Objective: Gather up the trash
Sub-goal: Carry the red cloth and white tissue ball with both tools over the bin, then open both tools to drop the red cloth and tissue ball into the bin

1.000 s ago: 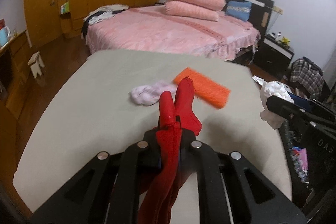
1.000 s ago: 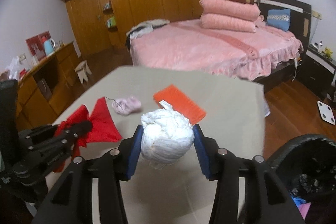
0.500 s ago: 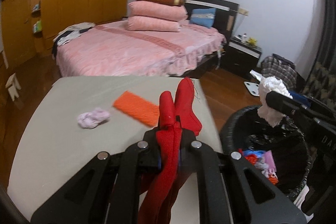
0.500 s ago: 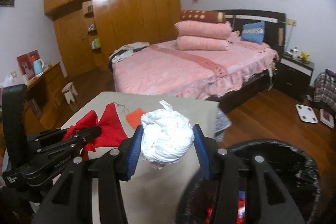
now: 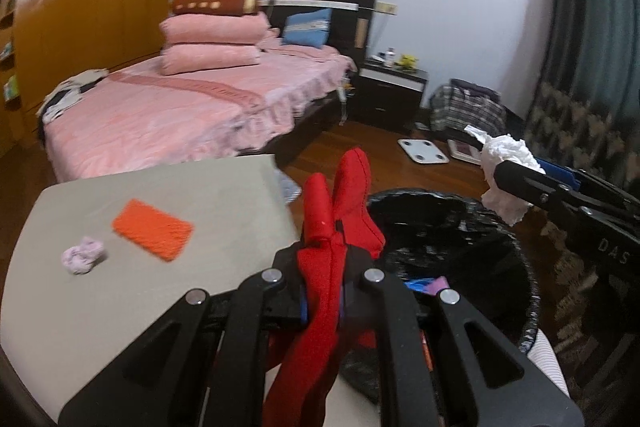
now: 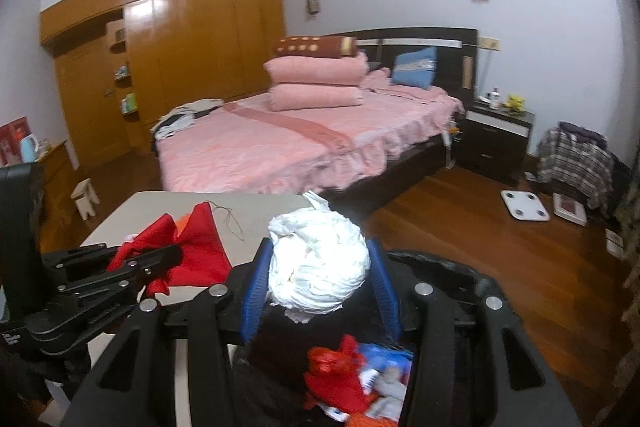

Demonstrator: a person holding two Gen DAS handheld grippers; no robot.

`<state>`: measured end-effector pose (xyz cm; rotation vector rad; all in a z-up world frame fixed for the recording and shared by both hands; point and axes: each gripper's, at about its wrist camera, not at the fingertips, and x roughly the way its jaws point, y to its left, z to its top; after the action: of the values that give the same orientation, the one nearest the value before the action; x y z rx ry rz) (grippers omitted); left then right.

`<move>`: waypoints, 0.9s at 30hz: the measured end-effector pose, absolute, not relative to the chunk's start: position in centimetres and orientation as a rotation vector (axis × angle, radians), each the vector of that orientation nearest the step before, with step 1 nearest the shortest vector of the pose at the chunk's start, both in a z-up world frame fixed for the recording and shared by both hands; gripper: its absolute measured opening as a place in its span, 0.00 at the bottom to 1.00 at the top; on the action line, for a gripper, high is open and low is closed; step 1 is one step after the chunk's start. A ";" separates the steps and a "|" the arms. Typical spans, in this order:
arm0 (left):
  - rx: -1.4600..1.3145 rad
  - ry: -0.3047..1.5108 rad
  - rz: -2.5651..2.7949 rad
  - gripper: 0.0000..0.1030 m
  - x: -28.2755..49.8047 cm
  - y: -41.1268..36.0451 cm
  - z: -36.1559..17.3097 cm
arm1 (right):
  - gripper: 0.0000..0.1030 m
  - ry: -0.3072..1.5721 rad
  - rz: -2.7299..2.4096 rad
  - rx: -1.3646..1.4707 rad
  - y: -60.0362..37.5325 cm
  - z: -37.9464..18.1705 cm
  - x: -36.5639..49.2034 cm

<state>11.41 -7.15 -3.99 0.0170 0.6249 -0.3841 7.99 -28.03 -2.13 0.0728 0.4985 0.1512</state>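
The white paper wad is kept clamped between the pads of the right gripper directly above the black-lined bin (the nearer hand for a drop), while the red cloth is pinched in the closed left gripper at the bin's near rim, beside the table.
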 end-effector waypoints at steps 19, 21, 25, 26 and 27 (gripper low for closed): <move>0.047 0.683 -0.616 0.10 13.7 -17.4 -7.9 | 0.47 0.536 -0.028 0.110 -36.8 -5.0 6.0; 0.037 0.696 -0.639 0.23 14.0 -18.0 -8.1 | 0.50 0.544 -0.032 0.112 -37.3 -5.4 6.0; 0.022 0.690 -0.643 0.49 14.2 -17.9 -8.2 | 0.57 0.566 -0.048 0.113 -37.7 -6.2 6.1; 0.026 0.689 -0.635 0.51 14.2 -17.6 -8.2 | 0.60 0.568 -0.048 0.115 -37.8 -6.3 6.1; 0.032 0.687 -0.623 0.54 14.1 -17.3 -8.2 | 0.66 0.567 -0.050 0.117 -37.9 -6.4 6.0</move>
<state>14.15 -17.27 -8.24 0.0315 0.6872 -0.6227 6.03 -37.86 -6.37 0.1172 0.5668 -0.0498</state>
